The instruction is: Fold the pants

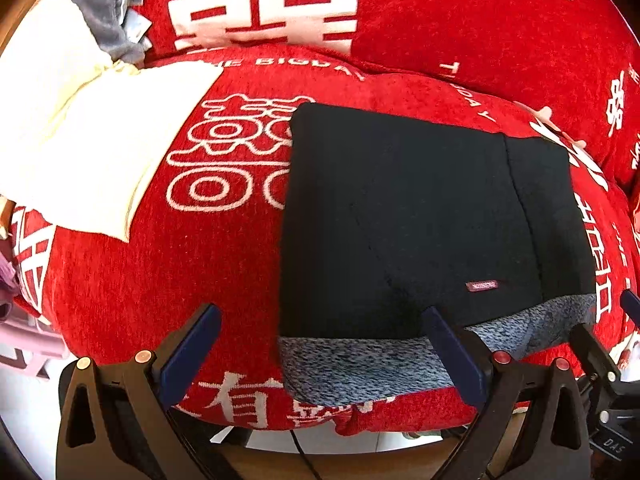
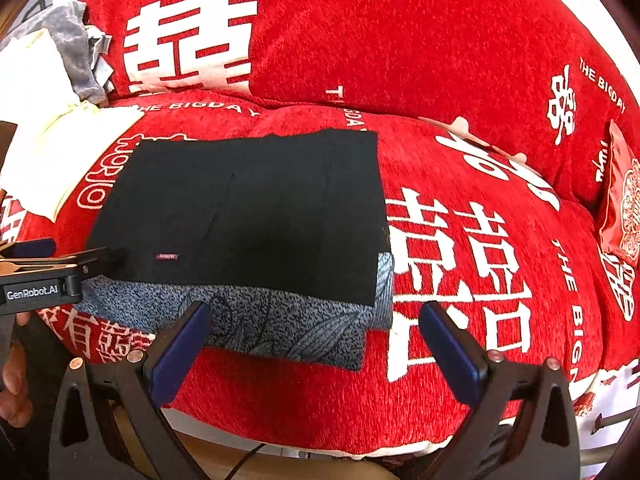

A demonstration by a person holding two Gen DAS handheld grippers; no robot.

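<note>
While the black pants (image 1: pixel 420 216) lie folded into a compact rectangle on the red sofa seat cushion (image 1: pixel 160 280), we note that both grippers stand off the cloth with nothing between their fingers. The pants rest on top of a folded grey-blue knit garment (image 1: pixel 360 364), whose speckled edge shows along the near side and, in the right wrist view, at the right corner (image 2: pixel 280 320). A small pink label (image 1: pixel 483 285) sits near the front edge of the pants, and a seam runs across the upper layer. The left gripper (image 1: pixel 320 352) has its jaws wide apart; its right blue finger (image 1: pixel 452 356) overlaps the front edge of the stack in view, though we cannot tell whether it touches. The right gripper (image 2: pixel 312 348) also has its jaws wide apart, hovering in front of the near right corner of the stack. In the right wrist view, the left gripper's body enters from the left edge with its tip at the pants' near left corner. A cream cloth (image 1: pixel 80 132) lies to the left on the cushion, well apart from the pants, with a grey cloth (image 1: pixel 100 8) behind it. A red packet (image 2: pixel 618 196) rests at the far right.
</note>
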